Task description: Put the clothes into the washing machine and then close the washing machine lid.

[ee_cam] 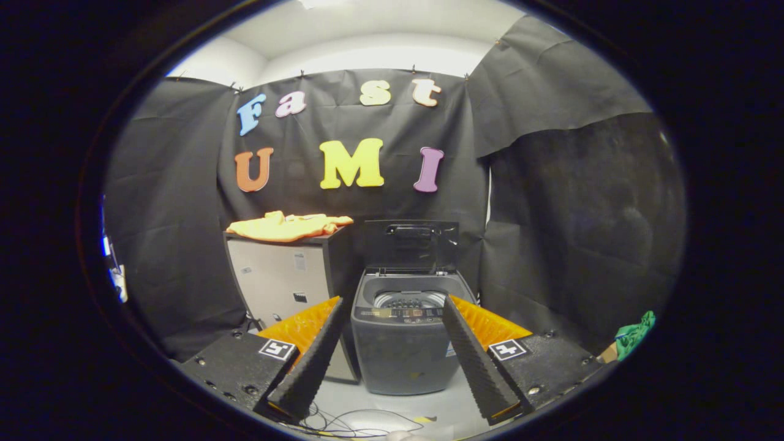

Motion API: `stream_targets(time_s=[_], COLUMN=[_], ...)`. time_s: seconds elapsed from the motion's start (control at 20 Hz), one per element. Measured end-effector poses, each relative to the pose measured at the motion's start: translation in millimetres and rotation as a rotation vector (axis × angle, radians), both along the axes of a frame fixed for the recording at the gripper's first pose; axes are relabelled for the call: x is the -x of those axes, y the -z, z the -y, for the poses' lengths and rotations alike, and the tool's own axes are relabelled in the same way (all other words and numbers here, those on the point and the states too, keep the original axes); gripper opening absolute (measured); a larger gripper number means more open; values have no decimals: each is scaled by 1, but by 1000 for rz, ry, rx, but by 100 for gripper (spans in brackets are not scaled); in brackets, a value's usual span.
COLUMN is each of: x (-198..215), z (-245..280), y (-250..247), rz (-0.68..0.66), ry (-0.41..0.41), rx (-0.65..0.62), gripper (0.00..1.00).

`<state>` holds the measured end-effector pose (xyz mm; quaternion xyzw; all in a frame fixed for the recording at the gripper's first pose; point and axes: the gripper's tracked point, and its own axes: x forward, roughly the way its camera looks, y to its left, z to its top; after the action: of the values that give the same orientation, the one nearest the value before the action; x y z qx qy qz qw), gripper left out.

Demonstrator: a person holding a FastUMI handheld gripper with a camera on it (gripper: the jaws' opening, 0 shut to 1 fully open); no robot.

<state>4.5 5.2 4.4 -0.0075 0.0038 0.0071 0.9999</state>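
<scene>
A dark grey top-loading washing machine (401,334) stands on the floor straight ahead, beyond my fingers. Its lid (410,246) is raised upright at the back and the drum opening (409,299) shows. An orange-yellow garment (288,225) lies spread on top of a pale cabinet (283,282) just left of the machine. My gripper (392,349) is open, its fingers (312,355) spread wide with nothing between them, and the machine is framed in the gap, still well away.
A green cloth (636,334) lies on a brown object far to the right. Thin cables (361,422) trail on the pale floor below the fingers. Black cloth walls close in behind and on both sides.
</scene>
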Motion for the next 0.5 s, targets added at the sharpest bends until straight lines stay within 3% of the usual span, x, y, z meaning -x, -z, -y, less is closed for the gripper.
stream_targets(time_s=[0.3,0.5], x=[-6,-38], z=[-7,-40], y=[-12,-61], rz=[-10,5], ry=[1,-29], rx=[0,-6], gripper=[100,100])
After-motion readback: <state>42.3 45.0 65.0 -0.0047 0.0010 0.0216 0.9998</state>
